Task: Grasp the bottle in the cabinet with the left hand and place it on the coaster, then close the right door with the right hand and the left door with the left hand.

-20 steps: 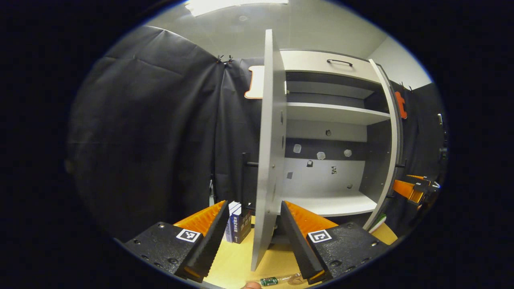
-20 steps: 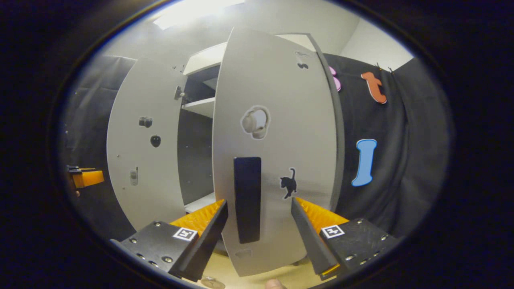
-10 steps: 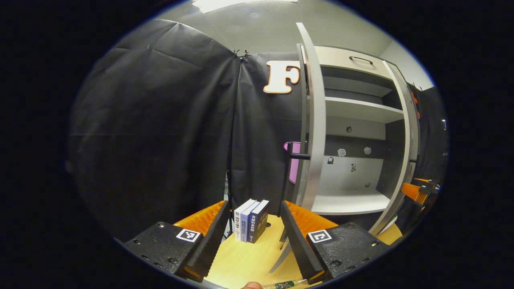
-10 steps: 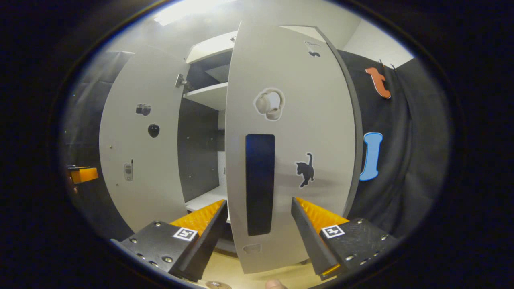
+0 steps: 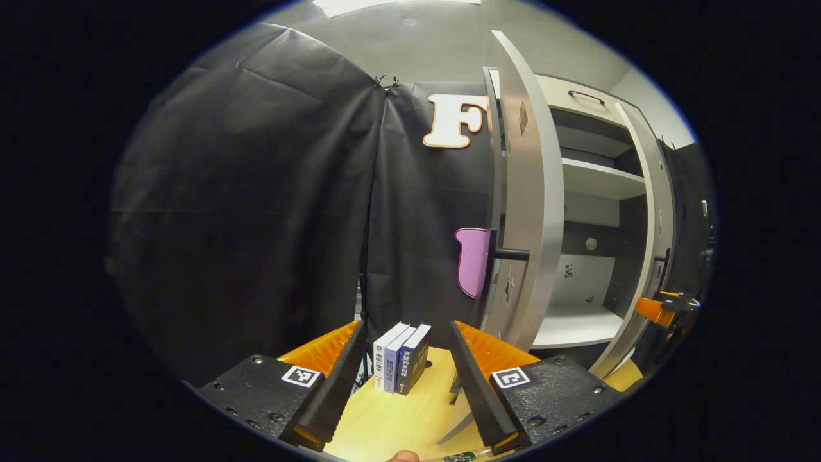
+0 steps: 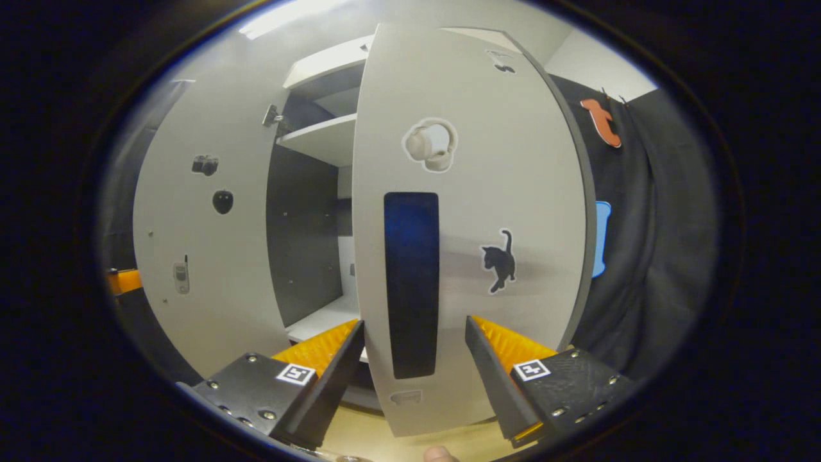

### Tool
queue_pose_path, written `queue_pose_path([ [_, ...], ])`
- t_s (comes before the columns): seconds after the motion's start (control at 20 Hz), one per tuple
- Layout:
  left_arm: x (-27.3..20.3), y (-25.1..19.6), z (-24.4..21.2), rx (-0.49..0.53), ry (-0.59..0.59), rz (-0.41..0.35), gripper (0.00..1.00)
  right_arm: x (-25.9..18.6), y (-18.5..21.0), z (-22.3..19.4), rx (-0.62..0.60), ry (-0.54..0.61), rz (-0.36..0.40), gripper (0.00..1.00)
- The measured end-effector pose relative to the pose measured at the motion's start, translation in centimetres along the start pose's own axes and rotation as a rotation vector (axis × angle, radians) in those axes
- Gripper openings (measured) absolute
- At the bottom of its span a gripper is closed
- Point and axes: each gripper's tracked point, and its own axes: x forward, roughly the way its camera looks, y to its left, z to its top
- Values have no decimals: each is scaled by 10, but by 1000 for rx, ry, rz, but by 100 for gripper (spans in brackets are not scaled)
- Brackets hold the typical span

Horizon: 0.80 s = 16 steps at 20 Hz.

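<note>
Door-closing step in hand. Right gripper (image 6: 414,359) released, straddling right door (image 6: 513,192) handle (image 6: 410,285) at frame centre. Left gripper (image 5: 404,378) released; next, likely push both doors shut.

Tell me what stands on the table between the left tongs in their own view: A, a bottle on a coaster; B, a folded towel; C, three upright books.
C: three upright books stand side by side on the wooden table, framed by the open left tongs.

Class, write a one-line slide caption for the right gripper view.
Open right gripper faces the half-open right door and its dark handle.
</note>
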Motion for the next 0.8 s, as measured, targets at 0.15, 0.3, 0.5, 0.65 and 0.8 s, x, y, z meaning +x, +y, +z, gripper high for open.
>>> queue_pose_path([
  [0.15,7,-2,2,16,-5,-31,82,3,-3,0,4,-5,-20,96],
  [0.3,14,-5,3,31,-4,-53,82,0,1,3,3,-21,-24,97],
  [0.5,20,-8,4,41,-2,-88,83,-16,2,11,2,-56,-39,97],
  [0.65,24,-10,4,49,1,-107,83,-27,-4,11,-9,-61,-61,97],
  [0.8,26,-11,3,56,7,-121,82,-40,-9,5,-14,-52,-80,93],
])
